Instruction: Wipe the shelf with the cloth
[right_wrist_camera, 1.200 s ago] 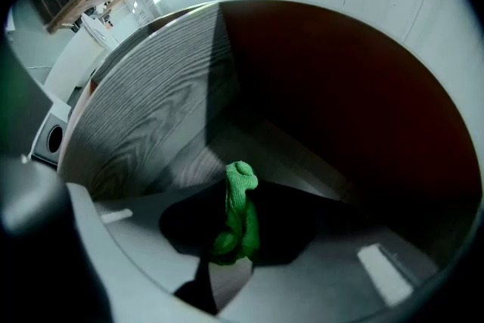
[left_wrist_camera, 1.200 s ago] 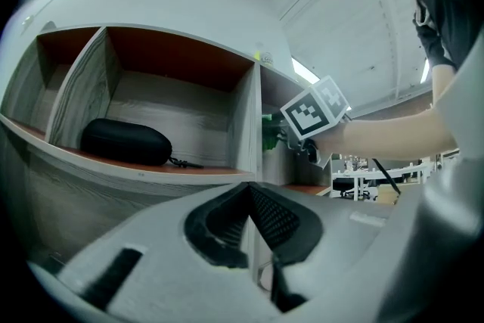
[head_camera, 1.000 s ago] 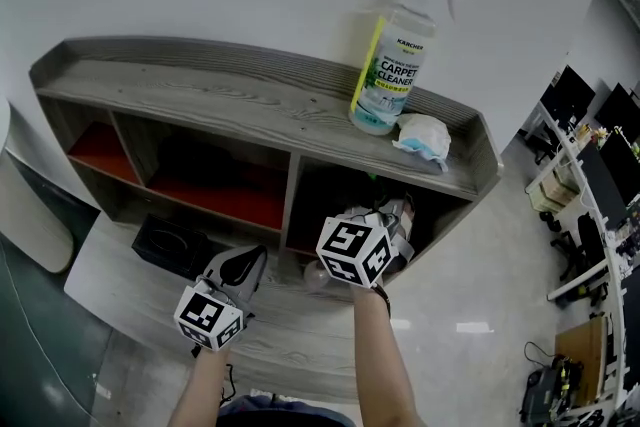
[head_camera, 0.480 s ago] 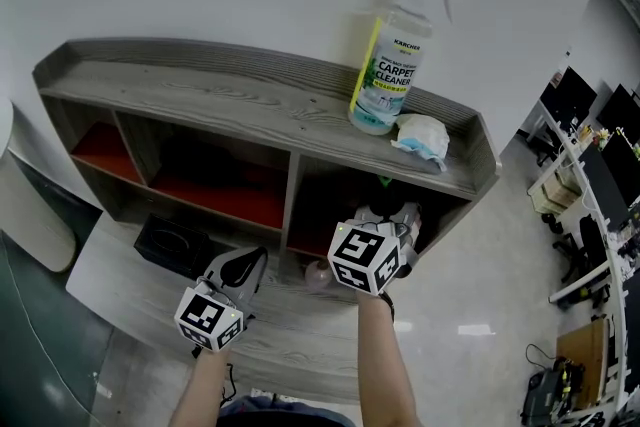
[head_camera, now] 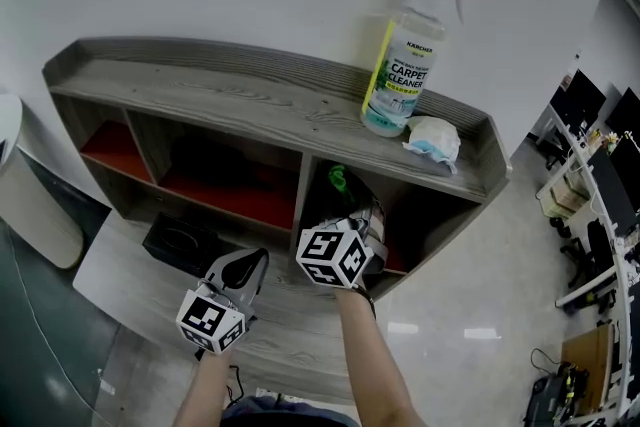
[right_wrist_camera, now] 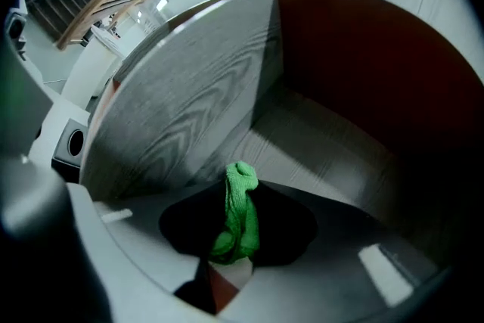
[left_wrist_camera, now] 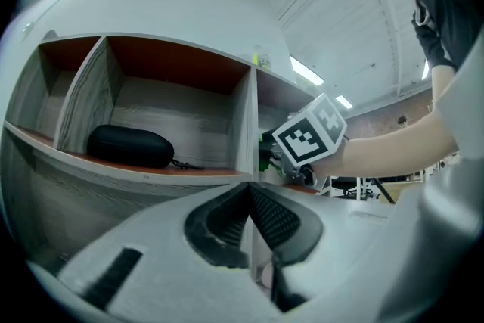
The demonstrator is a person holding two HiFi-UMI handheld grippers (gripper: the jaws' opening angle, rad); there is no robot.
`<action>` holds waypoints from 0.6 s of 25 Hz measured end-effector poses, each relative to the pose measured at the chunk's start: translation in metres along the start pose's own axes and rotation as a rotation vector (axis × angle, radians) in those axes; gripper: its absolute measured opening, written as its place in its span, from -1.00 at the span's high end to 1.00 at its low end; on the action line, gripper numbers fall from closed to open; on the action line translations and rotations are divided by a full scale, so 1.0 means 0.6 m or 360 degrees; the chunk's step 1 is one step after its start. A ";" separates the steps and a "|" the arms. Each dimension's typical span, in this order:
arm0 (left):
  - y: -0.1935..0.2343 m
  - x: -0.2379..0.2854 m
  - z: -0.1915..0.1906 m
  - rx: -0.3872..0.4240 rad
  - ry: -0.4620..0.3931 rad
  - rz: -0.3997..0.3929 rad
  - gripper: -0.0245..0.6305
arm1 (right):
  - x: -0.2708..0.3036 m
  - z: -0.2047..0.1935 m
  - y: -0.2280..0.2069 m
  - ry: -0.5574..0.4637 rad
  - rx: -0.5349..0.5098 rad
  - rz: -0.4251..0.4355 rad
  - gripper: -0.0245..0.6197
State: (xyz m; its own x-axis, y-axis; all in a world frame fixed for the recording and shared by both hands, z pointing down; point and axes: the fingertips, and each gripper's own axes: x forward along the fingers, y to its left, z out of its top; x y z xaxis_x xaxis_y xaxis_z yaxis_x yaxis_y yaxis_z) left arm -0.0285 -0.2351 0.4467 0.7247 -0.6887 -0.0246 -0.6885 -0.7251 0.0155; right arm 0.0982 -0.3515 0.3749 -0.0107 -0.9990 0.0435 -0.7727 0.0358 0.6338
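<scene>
Green cloth (right_wrist_camera: 240, 219), clamped in the right gripper's (right_wrist_camera: 239, 242) closed jaws, points up toward 12 o'clock inside the shelf's (head_camera: 220, 102) right-hand compartment, whose floor lies ahead at 1 o'clock. Left gripper (left_wrist_camera: 249, 227), jaws together and empty, hangs outside at 8 o'clock.
</scene>
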 end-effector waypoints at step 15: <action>-0.026 0.023 -0.004 -0.0005 0.0011 -0.0086 0.93 | -0.044 -0.094 -0.117 0.0161 0.0222 -0.0284 0.60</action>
State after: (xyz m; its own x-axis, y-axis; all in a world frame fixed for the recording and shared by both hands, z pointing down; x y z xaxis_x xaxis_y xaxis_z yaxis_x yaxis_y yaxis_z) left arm -0.0080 -0.2334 0.4487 0.7610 -0.6484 -0.0188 -0.6482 -0.7613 0.0174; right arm 0.1886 -0.3261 0.3726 0.1918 -0.9812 0.0218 -0.8370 -0.1519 0.5257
